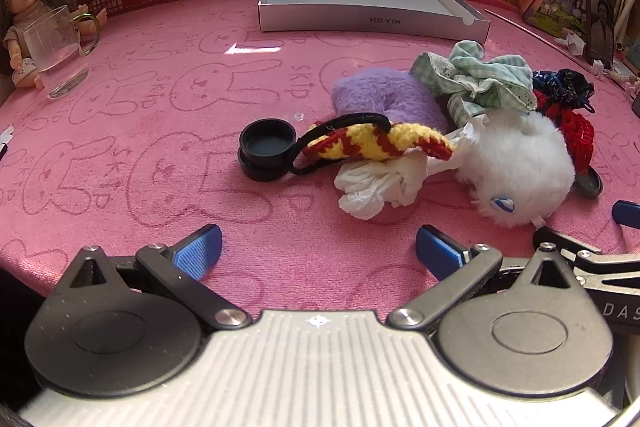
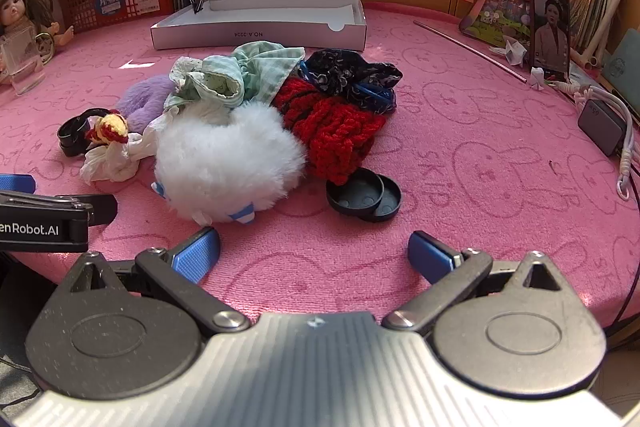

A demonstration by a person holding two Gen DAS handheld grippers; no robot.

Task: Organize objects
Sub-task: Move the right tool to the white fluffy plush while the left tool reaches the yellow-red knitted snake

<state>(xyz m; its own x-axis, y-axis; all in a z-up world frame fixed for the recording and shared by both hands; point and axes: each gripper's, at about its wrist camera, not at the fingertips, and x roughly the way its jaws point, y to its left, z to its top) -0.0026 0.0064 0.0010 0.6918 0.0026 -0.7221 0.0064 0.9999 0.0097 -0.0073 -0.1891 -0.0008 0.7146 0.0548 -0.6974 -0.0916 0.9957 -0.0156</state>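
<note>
Fluffy white plush (image 2: pixel 228 163): mid-tabletop, front of the heap; light, squashy, pinch the fur anywhere.
Red knit piece (image 2: pixel 332 135): touching the plush; soft, stretchy.
Black caps (image 2: pixel 362 195): just beside the knit; rigid, slick, grip by the rim.
Silver box (image 2: pixel 260 27): open, at the far edge.
Left tool (image 1: pixel 318 253): released, empty.
Right tool (image 2: pixel 314 253): released, empty.

You have a pink rabbit-print table cloth (image 2: pixel 480 131); beside the fluffy white plush toy (image 2: pixel 228 163), a red knitted piece (image 2: pixel 336 131) and yellow-and-red striped crochet piece (image 1: pixel 380 143).
</note>
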